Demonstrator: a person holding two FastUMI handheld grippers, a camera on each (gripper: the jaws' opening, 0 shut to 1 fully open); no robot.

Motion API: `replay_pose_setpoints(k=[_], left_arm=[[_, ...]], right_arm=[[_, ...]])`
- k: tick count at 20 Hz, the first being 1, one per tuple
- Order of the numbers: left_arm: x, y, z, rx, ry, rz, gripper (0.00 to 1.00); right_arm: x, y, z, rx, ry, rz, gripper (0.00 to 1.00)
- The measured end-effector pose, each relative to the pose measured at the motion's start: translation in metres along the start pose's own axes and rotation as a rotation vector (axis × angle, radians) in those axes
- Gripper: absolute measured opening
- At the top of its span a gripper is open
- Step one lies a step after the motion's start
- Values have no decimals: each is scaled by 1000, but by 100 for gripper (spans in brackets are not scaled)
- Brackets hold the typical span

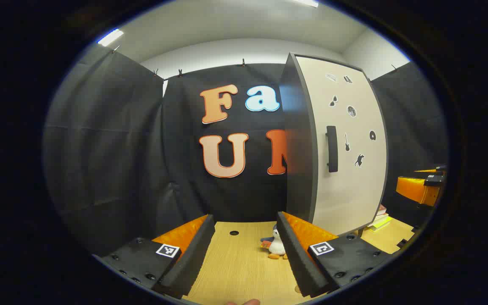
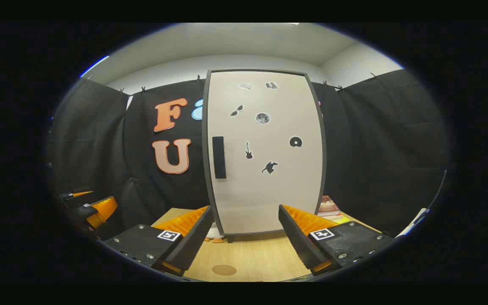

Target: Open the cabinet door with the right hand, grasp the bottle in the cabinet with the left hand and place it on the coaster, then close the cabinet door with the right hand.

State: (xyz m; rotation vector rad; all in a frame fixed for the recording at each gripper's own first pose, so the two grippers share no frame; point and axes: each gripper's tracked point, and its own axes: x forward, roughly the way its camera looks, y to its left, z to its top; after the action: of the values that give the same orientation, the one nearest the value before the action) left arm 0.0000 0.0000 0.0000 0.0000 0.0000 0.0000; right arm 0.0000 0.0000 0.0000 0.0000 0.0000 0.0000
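so, from the left side inward: the left gripper (image 1: 244, 250) hangs low over the wooden table (image 1: 235, 271) with its fingers spread wide and nothing between them, presumably held back because the bottle it is meant for sits somewhere behind the shut cabinet door (image 2: 265, 152), out of sight. a small penguin toy (image 1: 276, 245) stands on the table just by the cabinet's near corner. the door itself is a pale panel in a dark frame, dotted with little dark stickers, with a dark upright handle (image 2: 219, 157) near its left edge. the right gripper (image 2: 244, 237) faces that door squarely, its fingers also wide apart and empty, well short of the handle, which looks to me like a lining-up for the pull. a round brown coaster (image 2: 224, 270) lies on the table just below it, and some books (image 2: 328, 207) rest to the cabinet's right.
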Motion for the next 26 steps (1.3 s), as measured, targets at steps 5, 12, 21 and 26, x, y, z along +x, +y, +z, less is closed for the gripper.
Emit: replay_pose_setpoints(k=[5,12,21,26], left_arm=[[4,3,-4,4,4,11,95],[10,7,-12,-9,21,10,96],[15,17,-32,-26,63,2,96],[20,35,-47,-32,89,25,95]], right_arm=[[3,-2,0,-1,-1,-4,95],[13,2,3,-8,-4,-2,95],[67,25,24,-11,-31,30,95],[113,51,52,-24,-65,73,95]])
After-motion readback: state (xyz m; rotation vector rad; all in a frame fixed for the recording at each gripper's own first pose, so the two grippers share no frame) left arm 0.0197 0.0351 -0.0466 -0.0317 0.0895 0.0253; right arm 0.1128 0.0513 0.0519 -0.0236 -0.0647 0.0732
